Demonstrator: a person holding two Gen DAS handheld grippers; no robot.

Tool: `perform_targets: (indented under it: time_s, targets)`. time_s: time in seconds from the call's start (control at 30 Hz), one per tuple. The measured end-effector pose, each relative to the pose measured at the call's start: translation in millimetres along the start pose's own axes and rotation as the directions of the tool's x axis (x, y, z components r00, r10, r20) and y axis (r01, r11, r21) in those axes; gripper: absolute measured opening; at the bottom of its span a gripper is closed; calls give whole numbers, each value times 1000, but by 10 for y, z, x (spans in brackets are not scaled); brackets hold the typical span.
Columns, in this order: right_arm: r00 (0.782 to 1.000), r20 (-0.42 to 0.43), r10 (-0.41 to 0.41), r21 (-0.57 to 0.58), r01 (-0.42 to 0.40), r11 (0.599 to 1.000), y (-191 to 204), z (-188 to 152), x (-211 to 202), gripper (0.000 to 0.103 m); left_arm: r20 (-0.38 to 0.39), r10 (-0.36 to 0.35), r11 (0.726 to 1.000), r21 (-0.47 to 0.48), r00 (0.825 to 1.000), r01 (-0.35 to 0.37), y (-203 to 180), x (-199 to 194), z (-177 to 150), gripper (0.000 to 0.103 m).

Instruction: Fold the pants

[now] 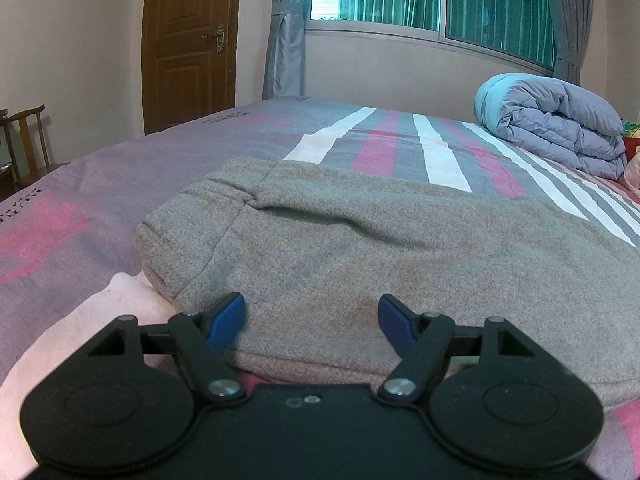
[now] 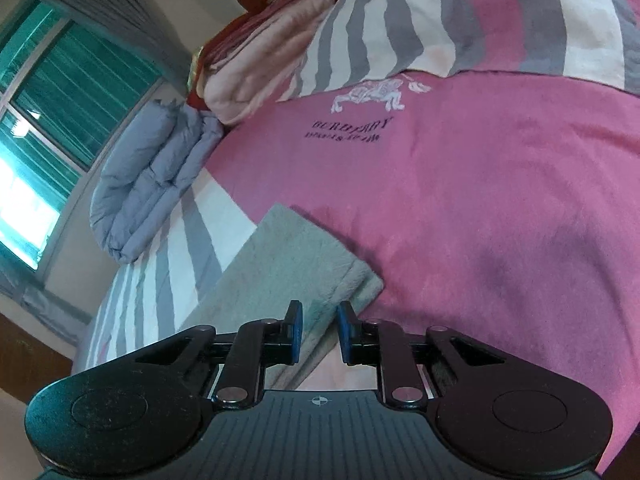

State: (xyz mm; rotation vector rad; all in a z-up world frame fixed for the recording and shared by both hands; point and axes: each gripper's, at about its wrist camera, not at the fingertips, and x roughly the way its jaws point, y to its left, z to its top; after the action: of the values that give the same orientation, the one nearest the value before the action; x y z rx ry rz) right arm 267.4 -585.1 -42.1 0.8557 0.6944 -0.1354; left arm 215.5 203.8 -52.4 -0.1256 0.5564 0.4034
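Grey fleece pants [image 1: 360, 240] lie folded on the bed, with the waistband at the far left in the left wrist view. My left gripper [image 1: 312, 316] sits at their near edge. Its jaws are wide open, with the blue pads [image 1: 226, 318] on either side of a broad span of fabric and not squeezing it. In the right wrist view a narrow end of the pants [image 2: 296, 256] runs up from the gripper across the pink sheet. My right gripper [image 2: 320, 330] has a narrow gap, with the fabric's edge lying between the pads and not visibly pinched.
The bed has a pink and grey striped sheet [image 1: 400, 148]. A rolled blue-grey quilt [image 1: 560, 128] lies at the far right near the window, and folded pink bedding [image 2: 260, 60] sits beside it. A wooden door [image 1: 188, 40] and a chair [image 1: 28, 140] stand beyond the bed's left side.
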Motion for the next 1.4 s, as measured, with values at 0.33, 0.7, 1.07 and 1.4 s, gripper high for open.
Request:
perform_targets:
  time_s: [0.33,0.7,1.07,1.4]
  targets:
    - [970,153,189,11,-193,981,74,123,-101,5,4,1,1000,1,1000,-1,-1,-2,5,66]
    - [990,80,119,188,-133,973,-420,-91,45,35,8,1,1000,1,1000,-1,-3,-7,6,66]
    - [999,-15,42,268,-37,963,-313,49,223,45,7,0,1000,1,1000,0,-3,-7,8,66]
    - [990,-137,19,401,38,915,-283,216,336,35,6,0,1000,2,1000,0,-1,-7,8,66]
